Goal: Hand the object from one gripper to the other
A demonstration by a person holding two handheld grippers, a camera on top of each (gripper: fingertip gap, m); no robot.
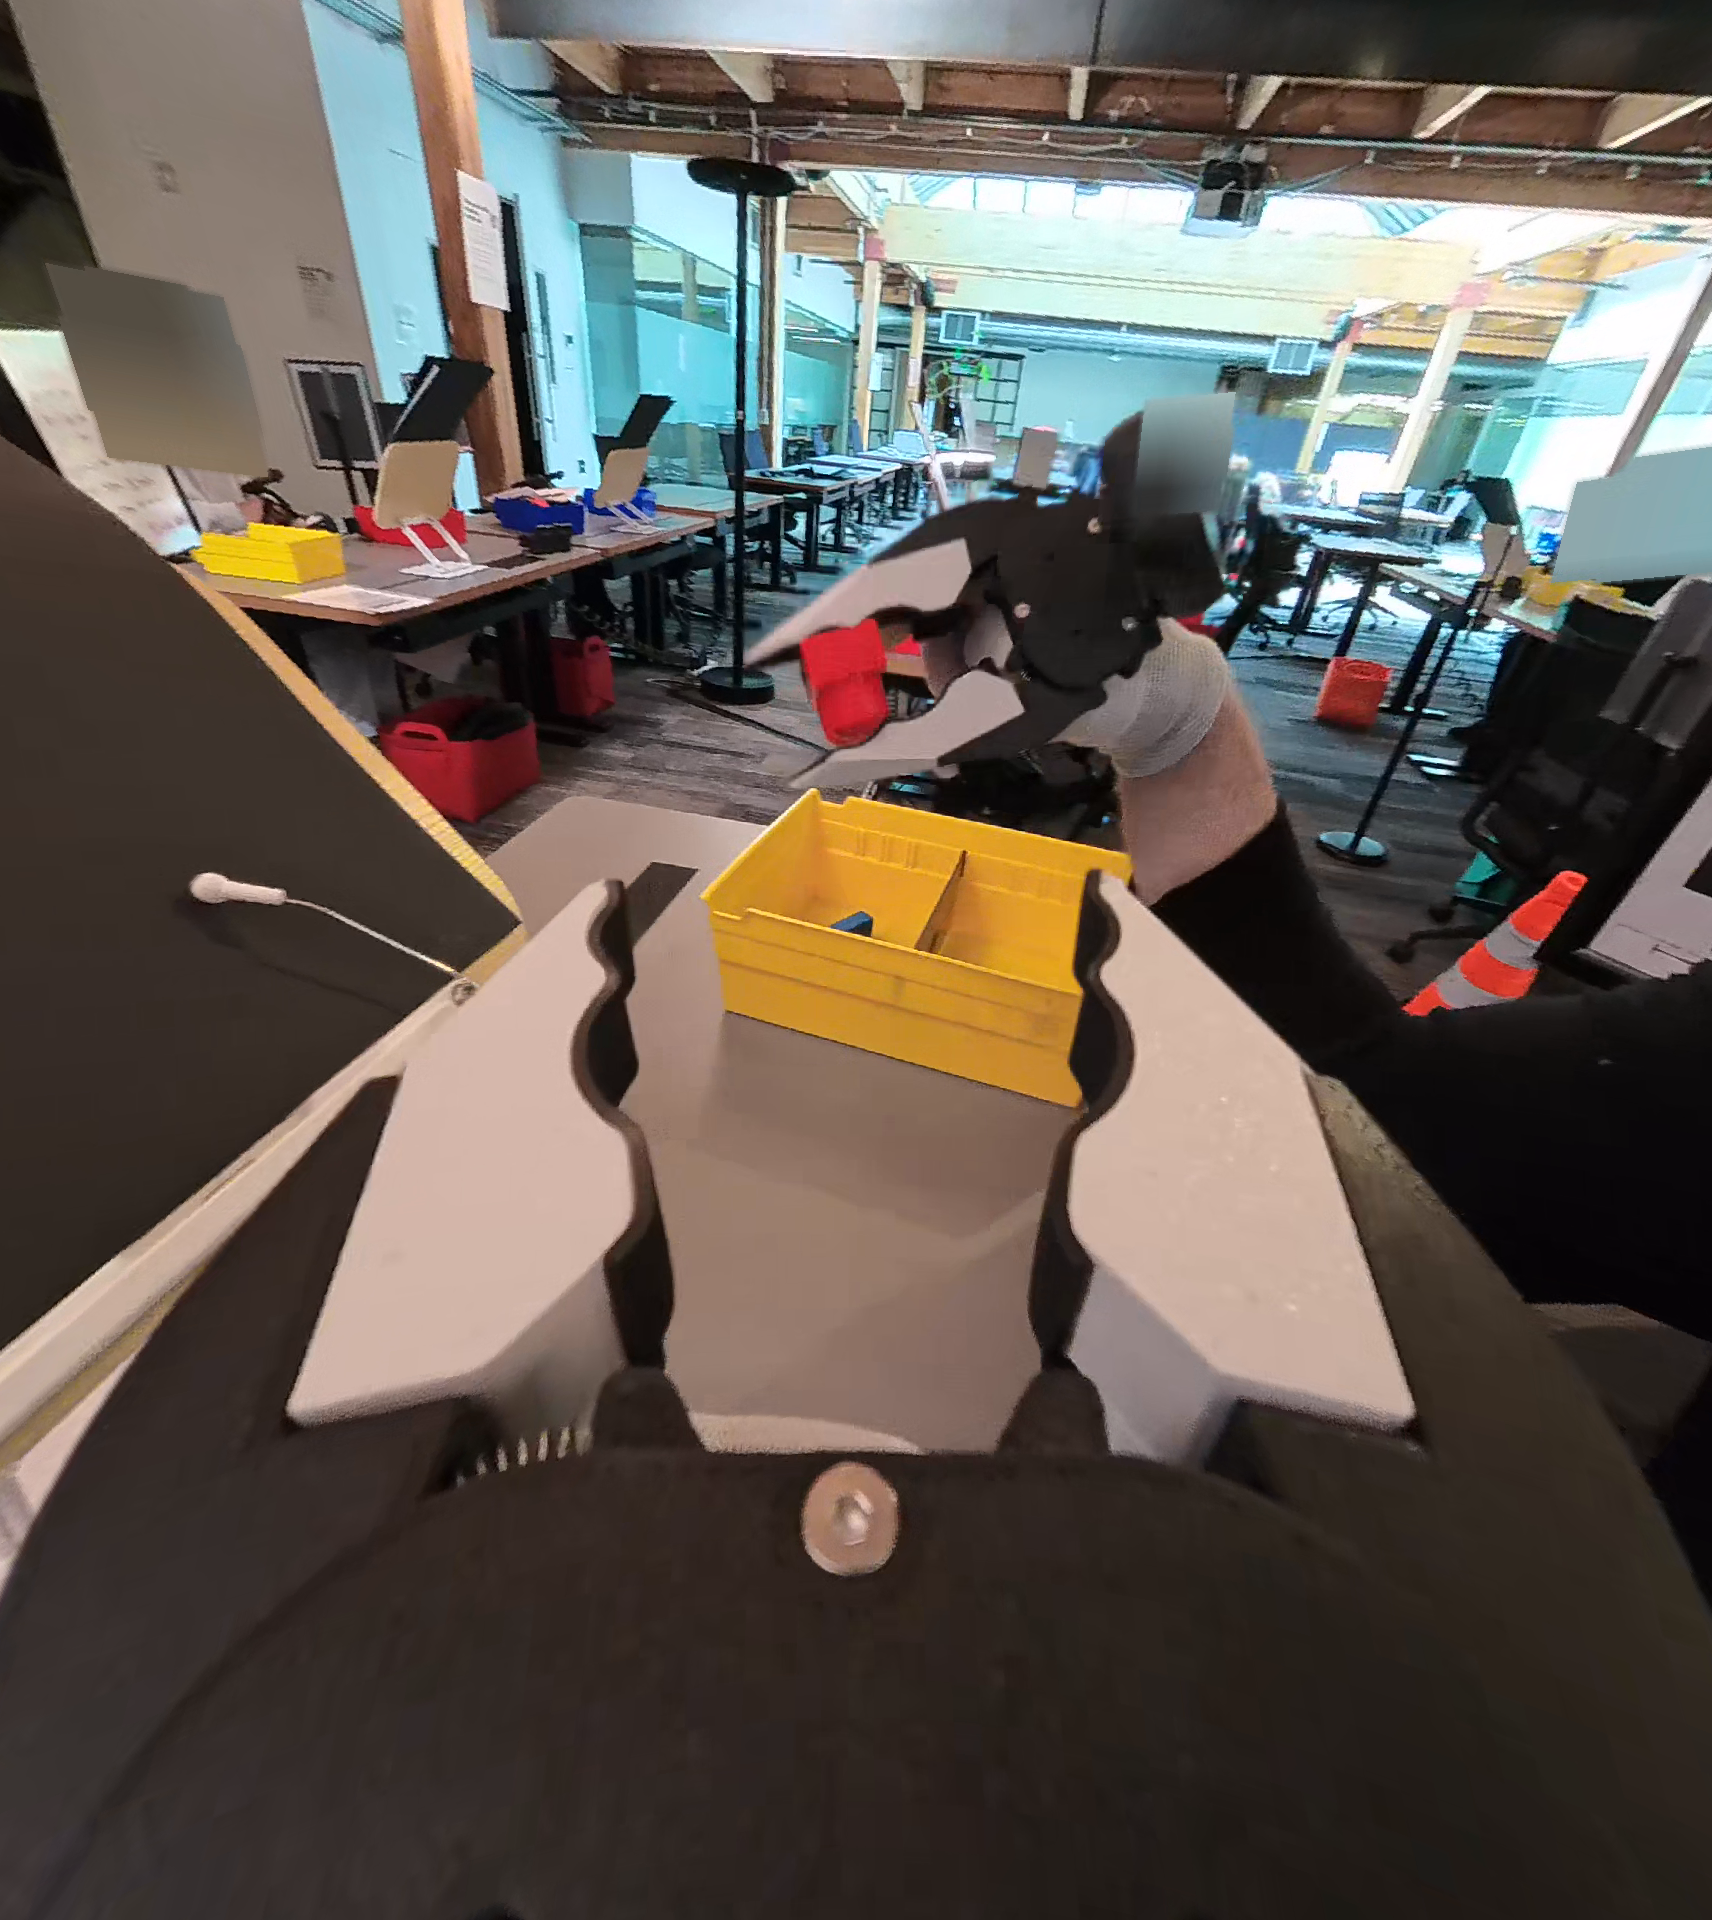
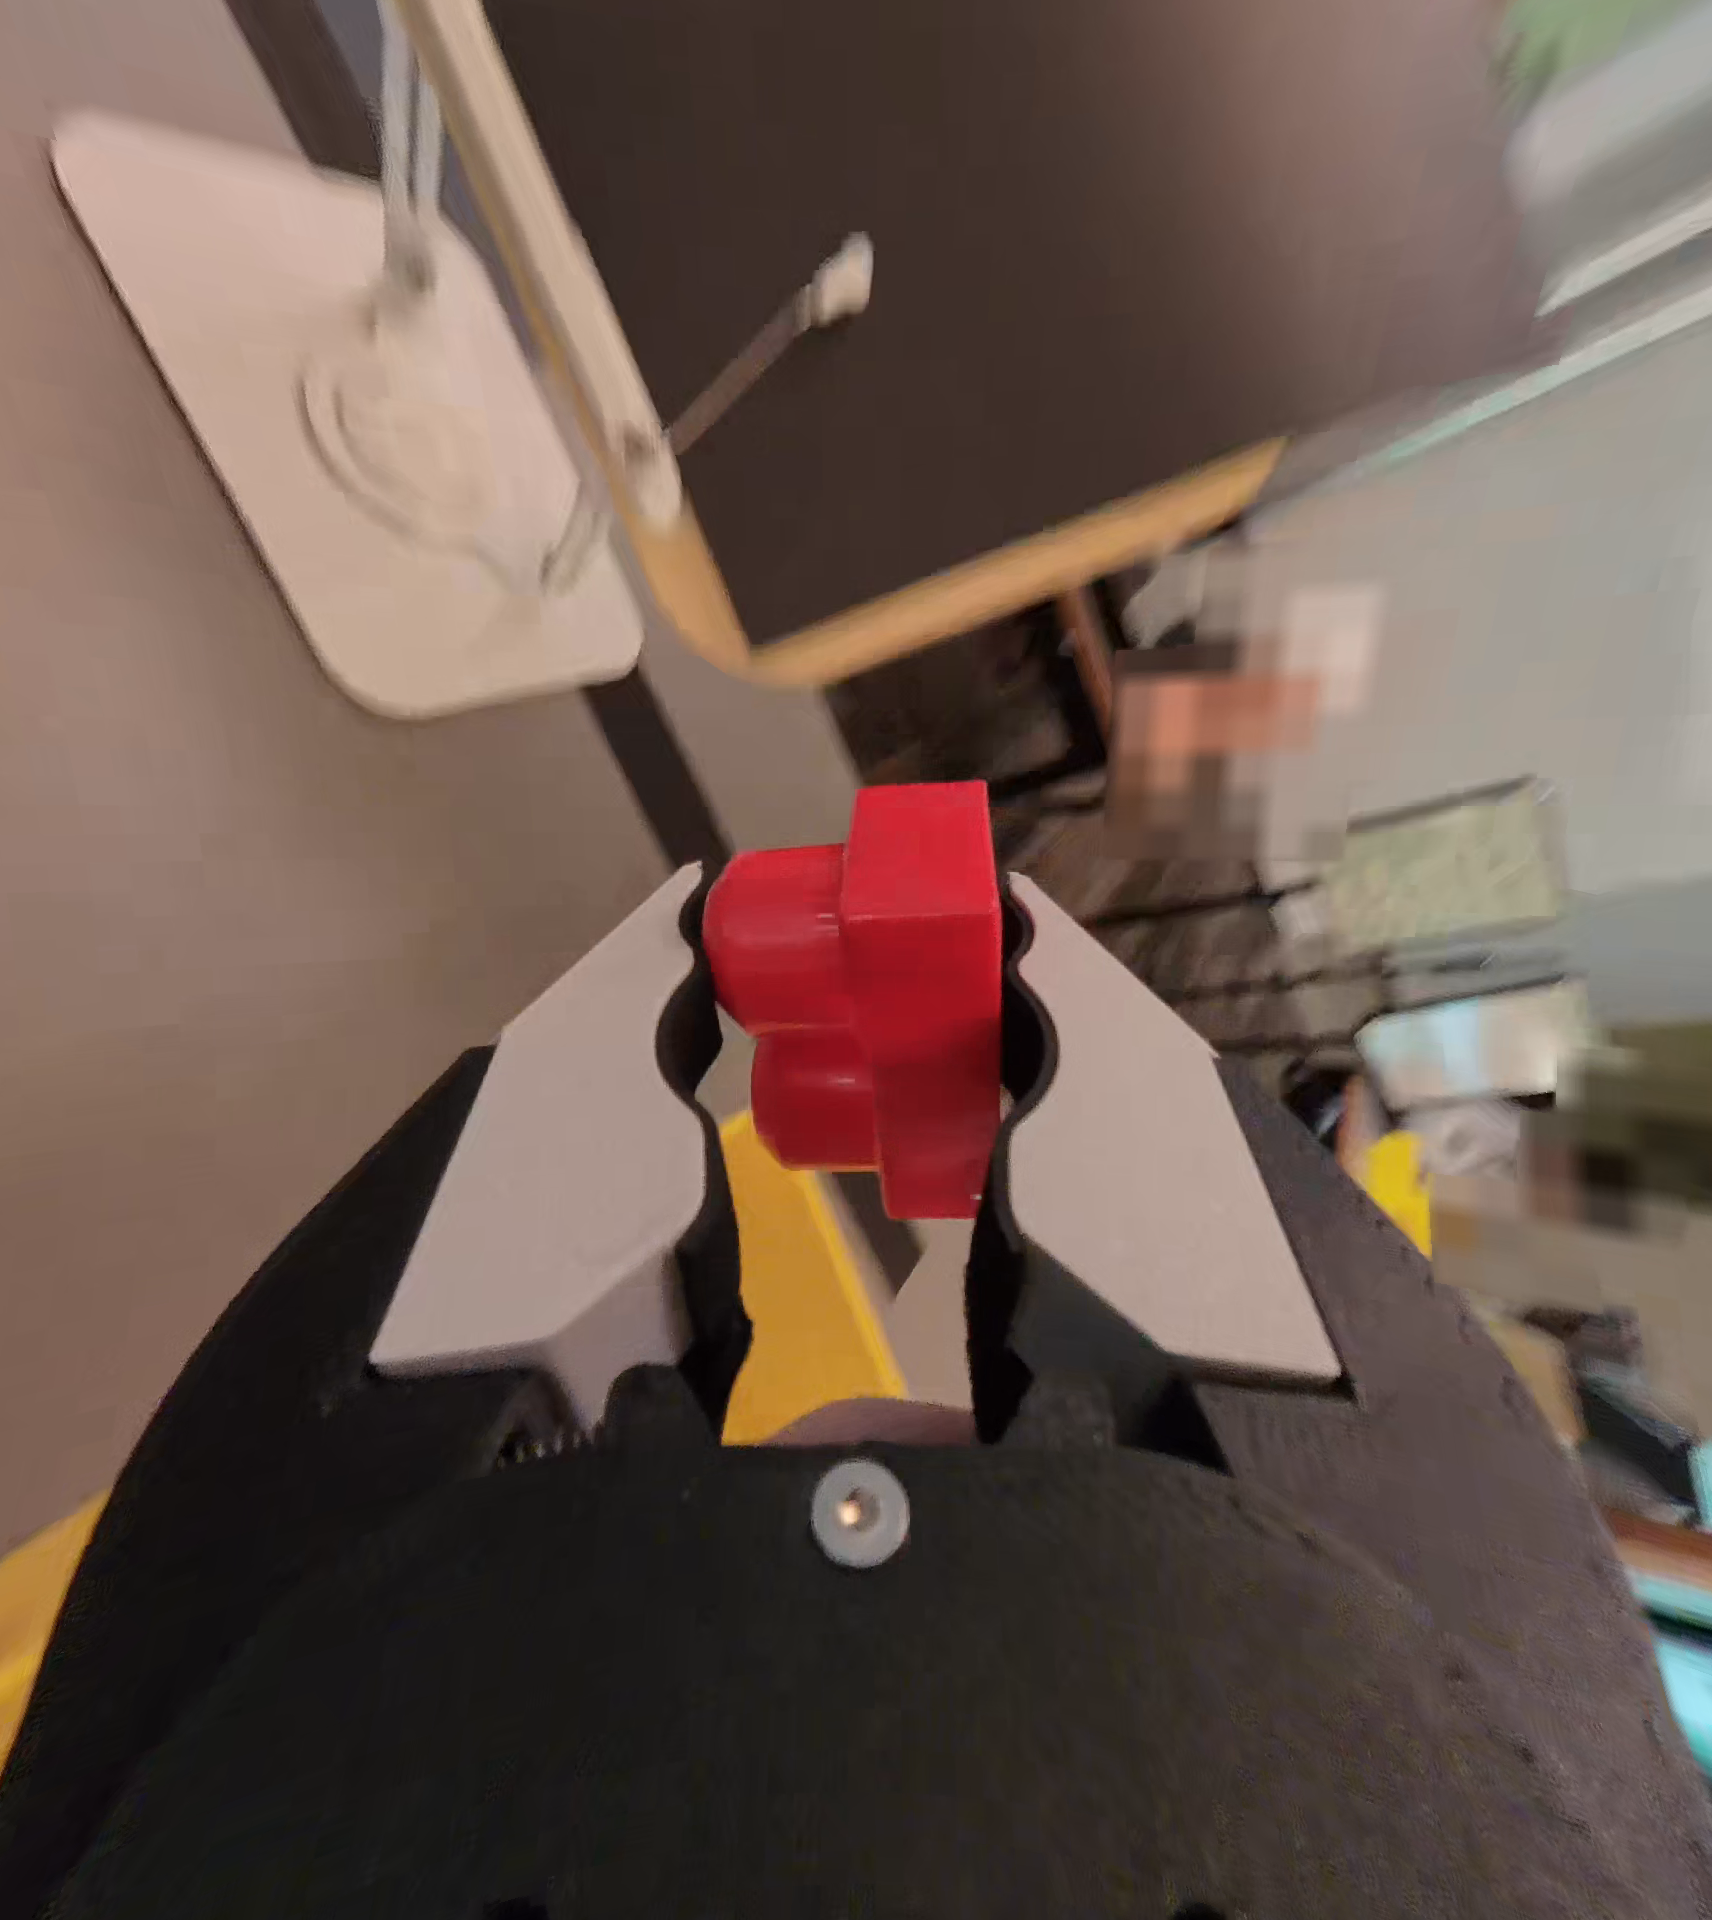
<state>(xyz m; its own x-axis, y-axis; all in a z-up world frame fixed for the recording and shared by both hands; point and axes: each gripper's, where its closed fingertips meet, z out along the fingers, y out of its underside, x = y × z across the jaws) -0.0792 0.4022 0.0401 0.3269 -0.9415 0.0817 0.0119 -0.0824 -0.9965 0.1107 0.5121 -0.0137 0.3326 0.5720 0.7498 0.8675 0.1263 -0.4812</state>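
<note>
Right gripper (image 1: 821,707) is seen pinching a red block (image 1: 844,681) above the yellow bin (image 1: 899,997) on the bench (image 1: 831,1143), w/ left gripper (image 1: 847,914) spread, empty, near the bin.

Yellow divided bin (image 1: 893,977), blue piece (image 1: 852,923) inside; orange cone (image 1: 1496,951), possibly floor-standing.

Above and behind the divided bin (image 1: 899,971) on the tabletop (image 1: 831,1164): right gripper (image 1: 810,707), clamped on a block (image 1: 844,681). In front of the bin, nearest the camera: left gripper (image 1: 852,935), fingers spread, nothing between them. In the bin's left compartment: a small piece (image 1: 852,923). Left of the bin: a tilted board (image 1: 104,831). Far right, on the floor: a traffic cone (image 1: 1501,951).
</note>
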